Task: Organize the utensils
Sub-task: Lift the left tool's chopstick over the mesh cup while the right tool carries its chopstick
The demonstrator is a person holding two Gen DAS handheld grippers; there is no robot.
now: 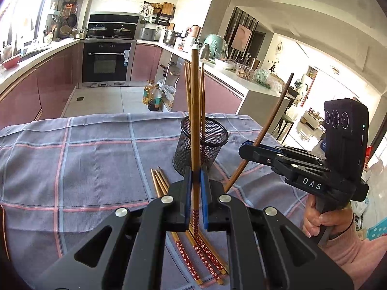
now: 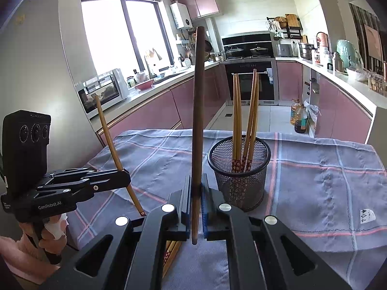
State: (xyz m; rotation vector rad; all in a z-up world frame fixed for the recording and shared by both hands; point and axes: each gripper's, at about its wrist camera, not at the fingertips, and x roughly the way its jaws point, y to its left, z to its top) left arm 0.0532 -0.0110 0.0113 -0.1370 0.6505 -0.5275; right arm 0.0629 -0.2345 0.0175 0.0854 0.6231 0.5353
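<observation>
A black mesh cup [image 1: 200, 145] stands on the checked cloth and holds several light wooden chopsticks [image 2: 244, 120]. My left gripper [image 1: 196, 181] is shut on a light chopstick with a red patterned end [image 1: 194, 111], held upright just in front of the cup. My right gripper [image 2: 196, 193] is shut on a dark brown chopstick [image 2: 197, 111], held upright left of the cup [image 2: 239, 169]. Several more patterned chopsticks [image 1: 193, 249] lie on the cloth under the left gripper. The right gripper also shows in the left wrist view [image 1: 244, 151], and the left gripper in the right wrist view [image 2: 125, 178].
The table [image 2: 326, 169] wears a grey-blue cloth with pink lines. Beyond it are pink kitchen cabinets [image 1: 48, 82], an oven [image 1: 106, 60] and oil bottles [image 1: 152, 95] on the floor. A copper-coloured rod [image 1: 3, 229] lies at the cloth's left edge.
</observation>
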